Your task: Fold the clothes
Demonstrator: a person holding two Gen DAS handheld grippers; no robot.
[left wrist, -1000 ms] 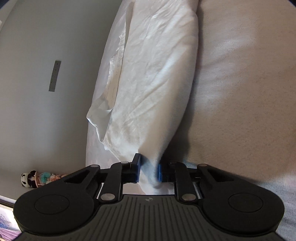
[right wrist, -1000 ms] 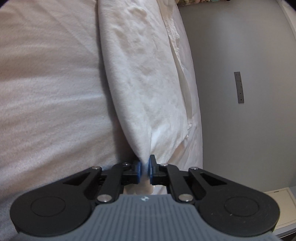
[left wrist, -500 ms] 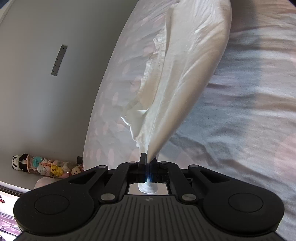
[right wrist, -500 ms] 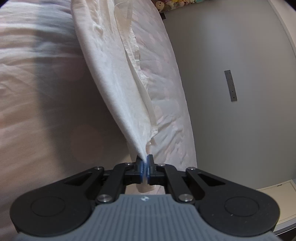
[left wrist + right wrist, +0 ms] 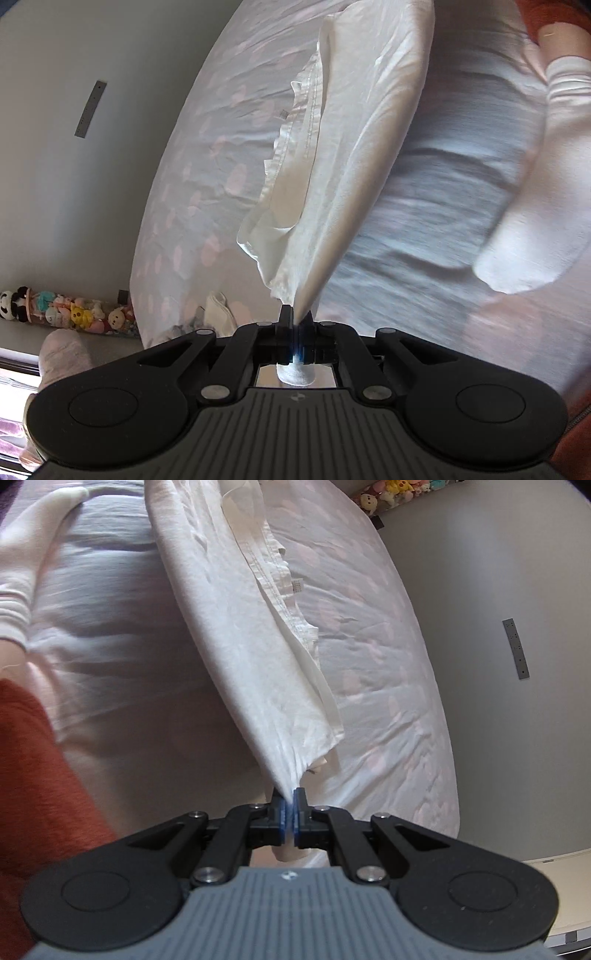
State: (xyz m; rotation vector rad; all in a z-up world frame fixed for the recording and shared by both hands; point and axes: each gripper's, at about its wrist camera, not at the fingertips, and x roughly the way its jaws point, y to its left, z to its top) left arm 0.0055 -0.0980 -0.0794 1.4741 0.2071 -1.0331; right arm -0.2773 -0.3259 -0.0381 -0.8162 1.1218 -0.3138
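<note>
A white garment hangs stretched in the air above a bed, held at two ends. My left gripper is shut on one end of it; a tuft of cloth pokes out behind the jaws. In the right wrist view the same white garment runs up and away from my right gripper, which is shut on its other end. A hemmed, stitched edge of the garment hangs loose along its side in both views.
Under the garment lies a bed sheet with pale pink blotches. A person's white-socked foot and an orange sleeve are on the bed. Plush toys line the grey floor beside the bed.
Both grippers have lifted the garment higher off the bed and tilted. The cloth has pulled tighter into narrow folds, and the socked foot and orange sleeve have come into view.
</note>
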